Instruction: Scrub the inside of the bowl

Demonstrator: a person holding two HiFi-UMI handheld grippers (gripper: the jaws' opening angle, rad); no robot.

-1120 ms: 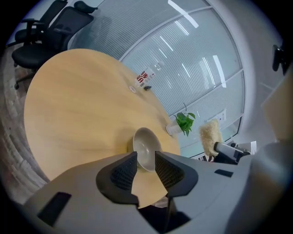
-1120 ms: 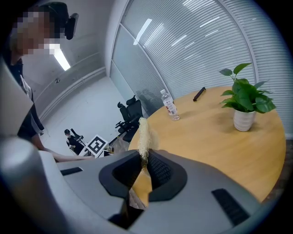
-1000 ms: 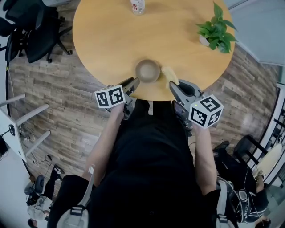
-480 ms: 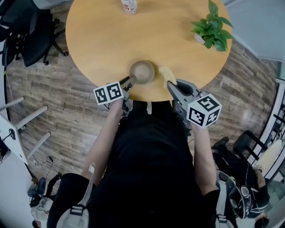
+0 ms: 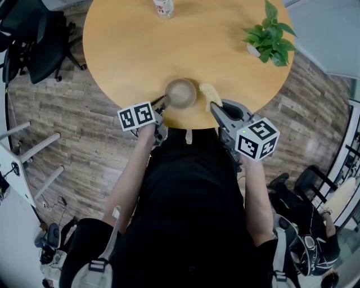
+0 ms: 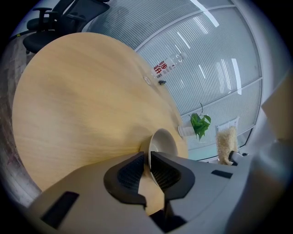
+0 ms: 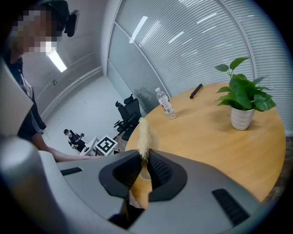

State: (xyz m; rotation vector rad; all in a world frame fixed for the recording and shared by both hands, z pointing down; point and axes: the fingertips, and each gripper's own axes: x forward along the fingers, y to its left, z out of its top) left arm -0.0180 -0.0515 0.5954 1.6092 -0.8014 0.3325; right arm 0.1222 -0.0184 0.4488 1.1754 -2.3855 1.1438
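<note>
Bowl (image 5: 181, 93): rim sitting between left gripper (image 6: 149, 159) jaws.
Left jaws: just closing, pinching the rim.
Right gripper (image 7: 143, 160): pinching scrubber (image 7: 143, 132).

Left gripper (image 5: 162, 102), jaws just closing on the bowl (image 5: 181, 91) rim, sits at the bowl's left. Right gripper (image 5: 216, 107) holds a scrubber (image 5: 209, 93) at the bowl's right.

We are losing part of the bottle (image 5: 163, 7) past the head view's upper edge, the far rim of the bench (image 5: 129, 45) going with it, the lower end of the scrubber (image 7: 143, 132) hiding between the right gripper (image 7: 143, 157) and its fingers (image 7: 160, 171), a dark stick (image 7: 196, 90) on the bench showing too small to name.
</note>
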